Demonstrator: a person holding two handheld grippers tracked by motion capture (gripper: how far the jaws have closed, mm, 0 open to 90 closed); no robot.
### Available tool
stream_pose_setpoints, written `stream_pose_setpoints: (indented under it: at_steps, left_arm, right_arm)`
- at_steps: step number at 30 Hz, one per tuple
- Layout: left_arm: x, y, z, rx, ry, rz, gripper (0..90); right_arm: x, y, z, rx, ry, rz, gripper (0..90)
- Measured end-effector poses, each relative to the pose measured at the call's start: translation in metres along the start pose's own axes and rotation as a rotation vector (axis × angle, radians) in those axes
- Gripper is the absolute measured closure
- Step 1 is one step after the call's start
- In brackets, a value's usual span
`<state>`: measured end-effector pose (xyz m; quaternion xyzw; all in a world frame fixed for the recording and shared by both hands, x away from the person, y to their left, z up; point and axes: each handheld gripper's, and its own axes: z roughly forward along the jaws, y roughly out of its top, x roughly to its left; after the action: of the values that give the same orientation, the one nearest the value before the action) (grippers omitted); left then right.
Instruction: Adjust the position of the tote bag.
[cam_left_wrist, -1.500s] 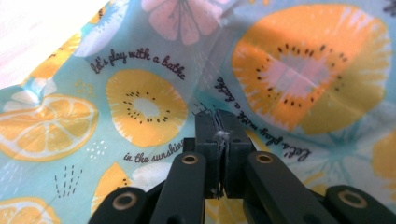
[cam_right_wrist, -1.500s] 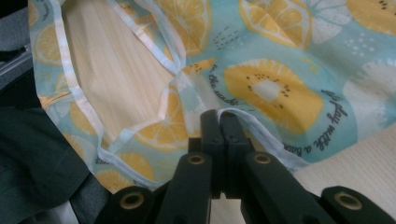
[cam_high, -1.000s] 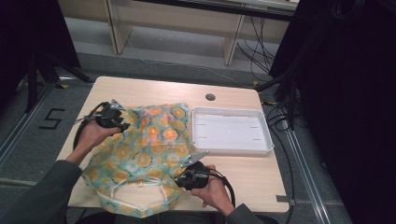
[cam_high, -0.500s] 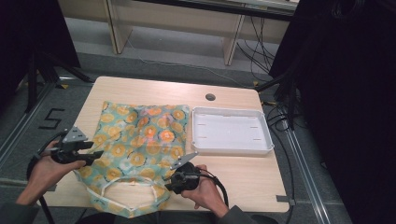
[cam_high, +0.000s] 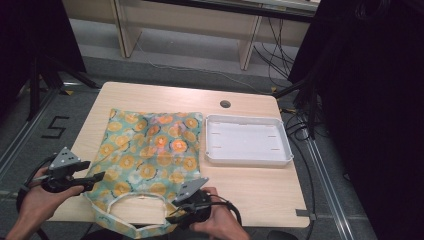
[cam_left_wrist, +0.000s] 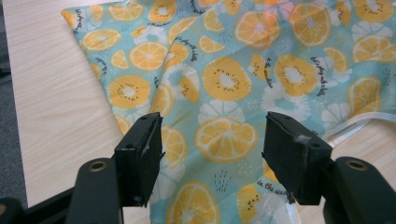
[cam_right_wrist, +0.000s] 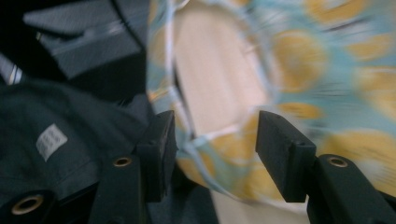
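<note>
A teal cloth bag (cam_high: 150, 155) printed with orange slices lies spread flat on the wooden table (cam_high: 250, 187), its white-trimmed handle loop (cam_high: 137, 197) toward the near edge. My left gripper (cam_high: 92, 171) is at the bag's near-left edge. Its jaws have just been opening and stand apart over the printed cloth (cam_left_wrist: 233, 84), not pinching it; the left gripper (cam_left_wrist: 212, 154) is open. My right gripper (cam_high: 174, 212) is at the bag's near edge beside the handle. The right gripper (cam_right_wrist: 215, 149) has also just been opening; the blurred bag edge (cam_right_wrist: 224, 154) shows between the jaws, untouched.
A white, shallow tray (cam_high: 247, 159) sits to the right of the bag, close to its right edge. A round cable hole (cam_high: 225, 104) is at the back of the table. Dark clothing (cam_right_wrist: 51, 140) hangs below the table edge in the right gripper view.
The left gripper drew back from the bag's far-left corner to its near-left edge, and the rumpled bag now lies flat. The right gripper opened off the bag's near edge and moved slightly nearer.
</note>
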<state>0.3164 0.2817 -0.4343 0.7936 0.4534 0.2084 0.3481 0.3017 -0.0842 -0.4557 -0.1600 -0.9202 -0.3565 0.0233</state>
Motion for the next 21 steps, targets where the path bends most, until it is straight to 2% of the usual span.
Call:
stream_pose_setpoints:
  at_steps: [1,2,3,4,5,6,7,8,9,10,12,14,15,16,17,18,20,21]
  left_arm:
    - [-0.001,-0.001,0.000,-0.009,0.006,-0.010,36.6]
    - [0.000,-0.002,-0.001,-0.005,0.007,-0.005,36.5]
    - [0.001,-0.002,-0.002,0.004,0.014,0.015,36.3]
    - [0.000,-0.003,-0.002,-0.030,0.012,-0.023,36.0]
    - [0.002,-0.004,-0.004,-0.006,0.018,-0.005,35.7]
    - [0.002,-0.005,-0.003,-0.026,0.015,-0.031,35.3]
    - [0.006,-0.006,-0.005,0.002,0.012,-0.015,34.8]
    - [0.006,-0.007,-0.003,-0.027,0.011,-0.050,34.8]
    - [0.009,-0.008,-0.004,0.003,0.017,-0.028,34.6]
    - [0.009,-0.009,-0.001,-0.018,0.020,-0.053,34.4]
    - [0.012,-0.009,-0.001,0.004,0.014,-0.041,34.2]
    - [0.012,-0.009,-0.001,0.008,0.023,-0.041,33.1]
    - [0.013,-0.009,0.000,0.011,0.024,-0.039,32.8]
    - [0.011,-0.009,0.002,-0.009,0.027,-0.071,32.3]
    - [0.012,-0.009,0.002,0.007,0.026,-0.055,32.1]
    - [0.014,-0.009,0.002,0.008,0.014,-0.047,32.2]
    - [0.015,-0.010,0.003,0.008,0.017,-0.050,32.1]
    - [0.016,-0.010,0.003,0.012,0.019,-0.050,31.7]
  right_arm:
    - [0.003,0.001,0.010,0.034,0.020,-0.044,48.6]
    - [0.007,0.002,0.016,0.065,0.033,-0.034,48.6]
    - [0.008,0.002,0.021,0.070,0.041,-0.066,48.6]
    - [0.008,0.003,0.025,0.087,0.044,-0.110,48.9]
    - [0.010,0.002,0.028,0.102,0.055,-0.101,49.2]
    - [0.010,0.002,0.030,0.124,0.049,-0.115,49.2]
    - [0.010,0.001,0.033,0.129,0.045,-0.124,49.2]
    - [0.010,-0.001,0.033,0.148,0.038,-0.125,50.4]
    - [0.010,-0.002,0.033,0.151,0.029,-0.132,51.2]
    - [0.010,-0.004,0.034,0.154,0.034,-0.135,51.6]
    - [0.010,-0.006,0.034,0.170,0.033,-0.131,53.8]
    - [0.008,-0.008,0.037,0.195,0.015,-0.173,55.2]
    - [0.008,-0.009,0.038,0.205,0.015,-0.178,55.6]
    - [0.008,-0.009,0.038,0.209,0.014,-0.179,56.4]
    - [0.008,-0.010,0.039,0.211,0.018,-0.187,57.2]
    - [0.008,-0.010,0.039,0.214,0.021,-0.184,57.7]
    - [0.009,-0.012,0.039,0.236,0.008,-0.159,63.5]
    - [0.006,-0.012,0.039,0.232,0.002,-0.219,69.8]
